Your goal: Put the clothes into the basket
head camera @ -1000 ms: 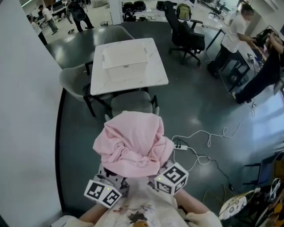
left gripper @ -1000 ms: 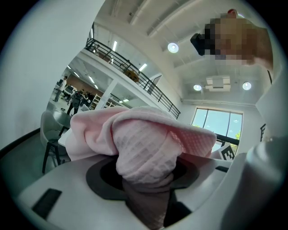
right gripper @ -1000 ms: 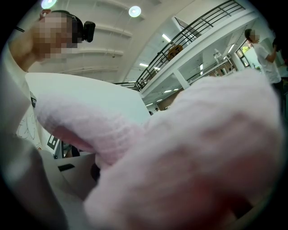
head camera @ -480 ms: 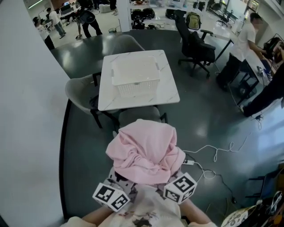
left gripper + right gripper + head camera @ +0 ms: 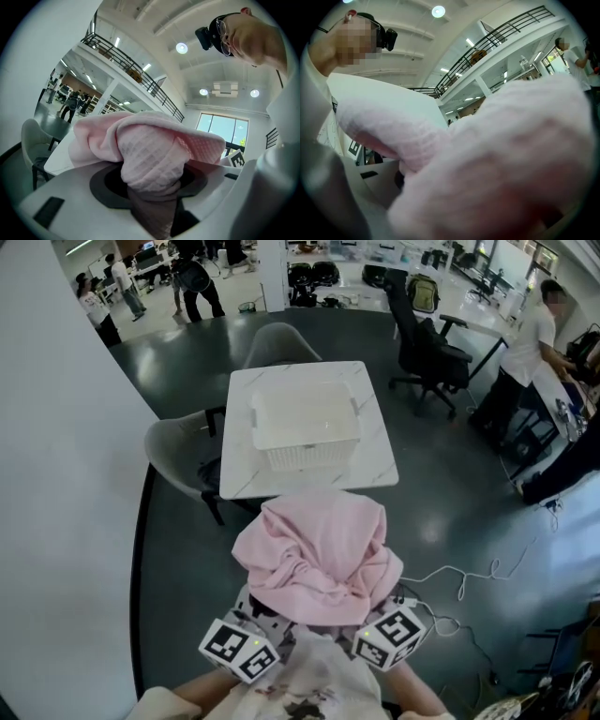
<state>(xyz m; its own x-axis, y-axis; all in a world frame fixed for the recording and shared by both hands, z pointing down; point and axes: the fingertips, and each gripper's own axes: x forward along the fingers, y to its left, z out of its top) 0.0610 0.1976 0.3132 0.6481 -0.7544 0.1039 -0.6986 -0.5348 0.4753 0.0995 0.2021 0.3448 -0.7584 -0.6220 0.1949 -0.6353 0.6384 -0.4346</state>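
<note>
Since a second ago the white bench (image 5: pixel 375 460) and basket (image 5: pixel 305 423) have drawn nearer; the pink cloth (image 5: pixel 319 554) now overlaps the bench's near edge. The cloth is carried bunched in the air, short of the basket. The left hand-held gripper (image 5: pixel 151 199) is clamped on it. Grey chairs (image 5: pixel 178 451) stand on a dark floor, with people behind. Cloth buries the right hand-held gripper's (image 5: pixel 389 638) jaws, so its state cannot be told.

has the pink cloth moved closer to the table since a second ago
Yes, toward the table: a chair showed between them earlier; now the pink cloth reaches the table's near edge in the head view.
</note>
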